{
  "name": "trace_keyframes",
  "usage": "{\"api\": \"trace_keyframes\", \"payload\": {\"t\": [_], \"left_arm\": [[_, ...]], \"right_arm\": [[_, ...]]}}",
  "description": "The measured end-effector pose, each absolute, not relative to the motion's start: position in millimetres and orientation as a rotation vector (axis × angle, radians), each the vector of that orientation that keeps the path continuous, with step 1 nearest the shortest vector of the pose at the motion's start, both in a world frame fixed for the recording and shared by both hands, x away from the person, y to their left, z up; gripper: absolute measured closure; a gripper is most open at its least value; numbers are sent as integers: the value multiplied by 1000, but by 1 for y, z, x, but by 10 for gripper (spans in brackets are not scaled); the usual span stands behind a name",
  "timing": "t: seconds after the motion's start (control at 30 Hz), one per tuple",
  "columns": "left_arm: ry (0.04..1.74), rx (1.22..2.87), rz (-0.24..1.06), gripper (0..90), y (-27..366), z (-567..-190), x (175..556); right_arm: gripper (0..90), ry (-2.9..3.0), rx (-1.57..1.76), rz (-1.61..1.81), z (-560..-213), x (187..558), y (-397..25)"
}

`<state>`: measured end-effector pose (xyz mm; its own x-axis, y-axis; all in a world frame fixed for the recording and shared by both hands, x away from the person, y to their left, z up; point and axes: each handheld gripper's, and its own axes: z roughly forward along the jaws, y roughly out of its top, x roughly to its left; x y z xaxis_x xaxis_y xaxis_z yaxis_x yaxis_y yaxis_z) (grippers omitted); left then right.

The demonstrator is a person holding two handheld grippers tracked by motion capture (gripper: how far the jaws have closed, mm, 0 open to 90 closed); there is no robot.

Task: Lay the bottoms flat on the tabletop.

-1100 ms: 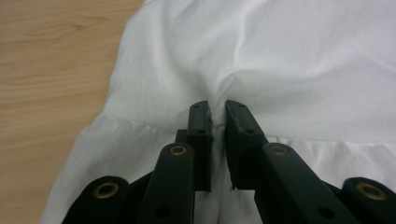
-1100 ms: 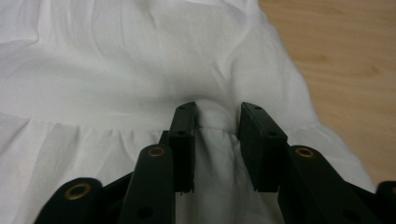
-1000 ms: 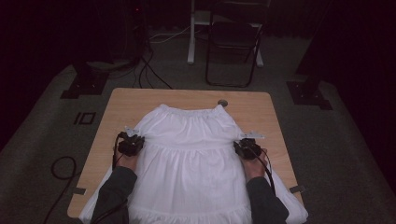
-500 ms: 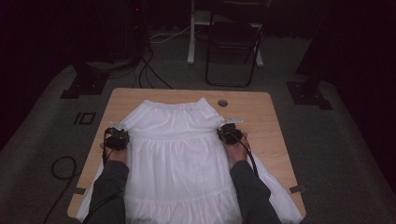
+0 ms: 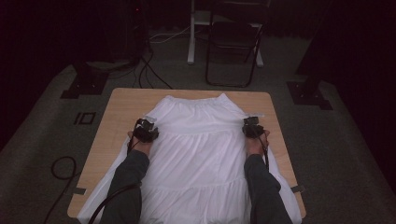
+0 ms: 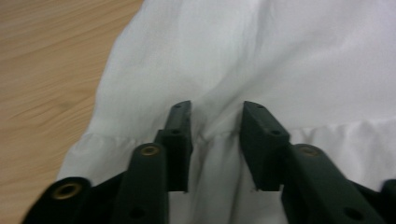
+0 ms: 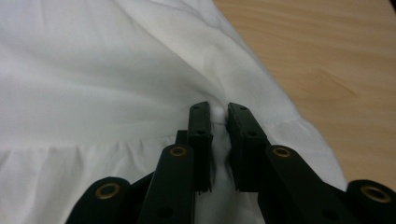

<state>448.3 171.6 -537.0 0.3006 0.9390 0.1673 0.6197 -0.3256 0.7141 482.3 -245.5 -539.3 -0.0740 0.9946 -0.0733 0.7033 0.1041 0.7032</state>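
Evidently the person is working a white tiered skirt (image 5: 196, 140) that is lying flat on the wooden table (image 5: 121, 107), waistband toward the far edge and hem hanging over the near edge on both sides. Each pair of tongs is sitting at a side edge of the skirt, level with the upper gathered seam: the left tongs (image 5: 145, 130) at the left edge, the right tongs (image 5: 252, 127) at the right. In the left gripper view the left tongs (image 6: 215, 135) are standing partly parted, with a raised ridge of cloth running up between the jaws at the seam; whether they are actually pinching it I cannot tell, as a clear gap is showing on either side. In the right gripper view the right tongs (image 7: 219, 140) are nearly closed, clenching a thin pleat of the skirt (image 7: 116, 70) just inside its edge. To do this step well, the left tongs probably need closing fully onto the fold before any pull, so both sides are gripping equally. Both hands should then be moving together and at the same height, keeping the seam straight and the cloth taut but not dragged off the table.
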Motion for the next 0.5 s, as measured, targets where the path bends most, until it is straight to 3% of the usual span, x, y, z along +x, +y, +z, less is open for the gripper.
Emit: {"api": "trace_keyframes", "payload": {"t": [0.2,0.33,0.5], "left_arm": [[1340,1989,734,570,181,-521,415],[1356,1979,676,543,198,-516,384],[1385,1965,700,532,219,-519,344]], "right_arm": [[620,1941,1671,764,-535,473,-255],[562,1961,1619,844,-522,453,-257],[538,1984,1509,883,-504,410,-257]]}}
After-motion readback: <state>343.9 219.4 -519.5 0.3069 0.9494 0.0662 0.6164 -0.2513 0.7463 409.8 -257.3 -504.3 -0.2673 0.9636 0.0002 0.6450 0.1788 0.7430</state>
